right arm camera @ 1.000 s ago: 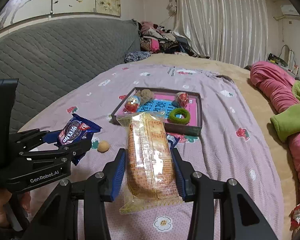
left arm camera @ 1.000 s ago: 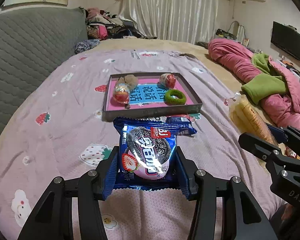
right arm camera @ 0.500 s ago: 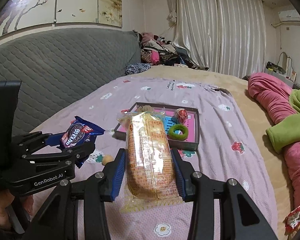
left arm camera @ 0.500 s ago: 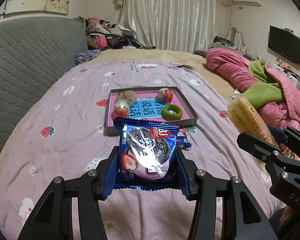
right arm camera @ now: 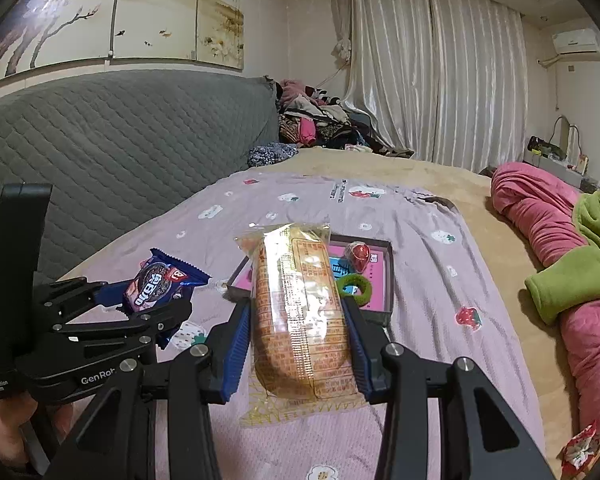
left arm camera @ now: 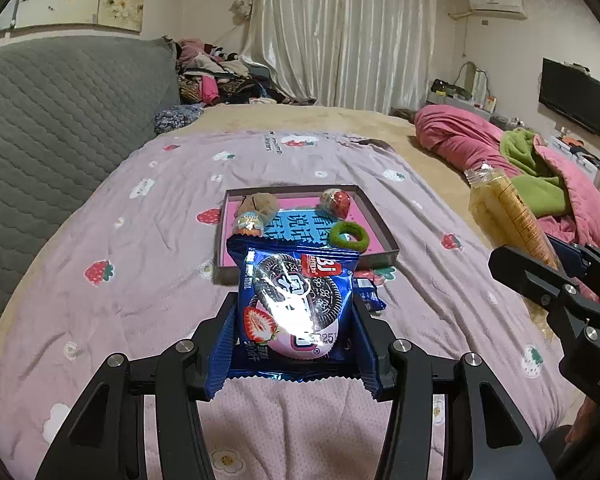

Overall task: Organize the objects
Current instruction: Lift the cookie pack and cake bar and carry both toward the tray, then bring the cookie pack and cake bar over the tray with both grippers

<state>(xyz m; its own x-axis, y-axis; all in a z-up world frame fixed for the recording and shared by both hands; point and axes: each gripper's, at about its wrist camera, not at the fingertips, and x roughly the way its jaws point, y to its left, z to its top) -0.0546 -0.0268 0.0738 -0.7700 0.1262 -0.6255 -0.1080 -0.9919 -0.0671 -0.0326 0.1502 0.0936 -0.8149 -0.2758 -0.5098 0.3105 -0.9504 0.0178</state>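
My left gripper (left arm camera: 296,320) is shut on a blue cookie packet (left arm camera: 296,300) and holds it above the purple bedspread. It also shows in the right wrist view (right arm camera: 156,286). My right gripper (right arm camera: 300,332) is shut on a clear-wrapped yellow cake packet (right arm camera: 300,312), seen in the left wrist view (left arm camera: 508,212) too. Ahead lies a shallow dark box (left arm camera: 384,232) with a pink and blue bottom. It holds a green hair ring (left arm camera: 350,236), a red foil candy (left arm camera: 336,202), a foil-wrapped sweet (left arm camera: 248,224) and a brown lump (left arm camera: 260,202).
A small blue wrapper (left arm camera: 366,294) lies on the bedspread in front of the box. A grey quilted headboard (right arm camera: 100,152) runs along the left. Pink and green bedding (right arm camera: 572,264) is piled at the right. A red-patterned wrapper (right arm camera: 580,448) lies at the right edge.
Both grippers have risen and drawn back from the box with their packets still held. The box now looks smaller and farther away.
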